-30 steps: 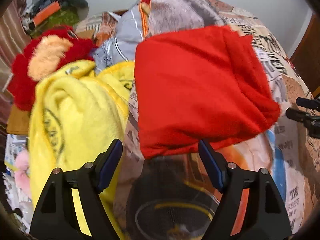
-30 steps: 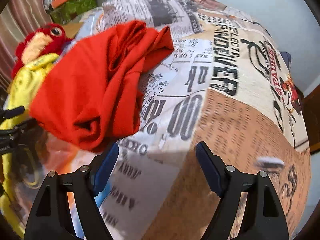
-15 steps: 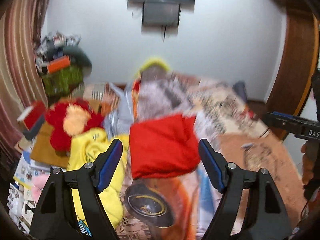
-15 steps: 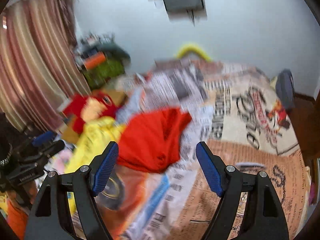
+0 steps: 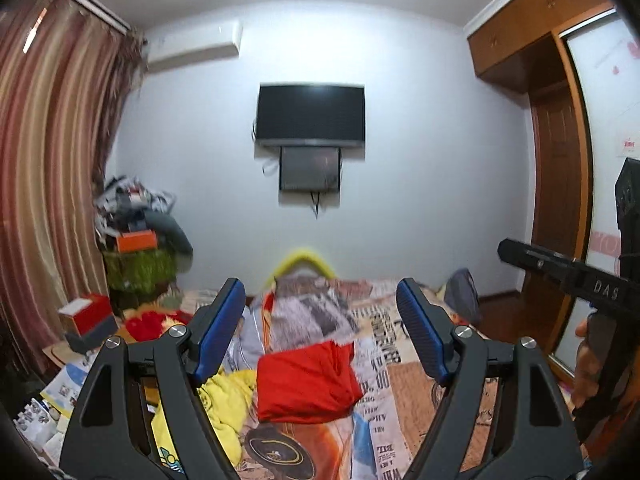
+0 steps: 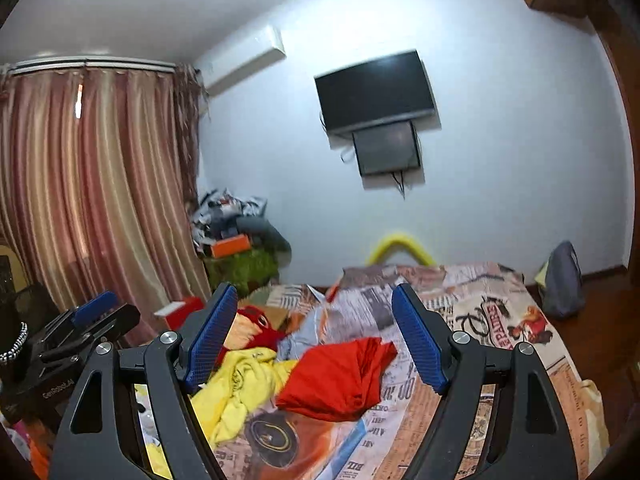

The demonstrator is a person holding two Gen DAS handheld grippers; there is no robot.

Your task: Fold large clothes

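Left wrist view looks level across the bed: the left gripper [image 5: 320,330] stands with its blue-padded jaws spread wide and nothing between them. Just beyond lies the folded red garment [image 5: 306,380] on the newspaper-print bedspread [image 5: 384,360], a crumpled yellow garment [image 5: 224,396] touching its left edge. At the right edge this view alone shows the person's hand [image 5: 586,364] around the other tool's handle, and a wooden wardrobe [image 5: 532,16] behind. The right wrist view shows the right gripper [image 6: 314,336] equally wide open and empty, raised clear of the bed. Only here does the red plush toy [image 6: 256,330] show its eye, beside the striped curtain [image 6: 96,184]. Farthest off, a dark television [image 6: 374,90] hangs on the wall.
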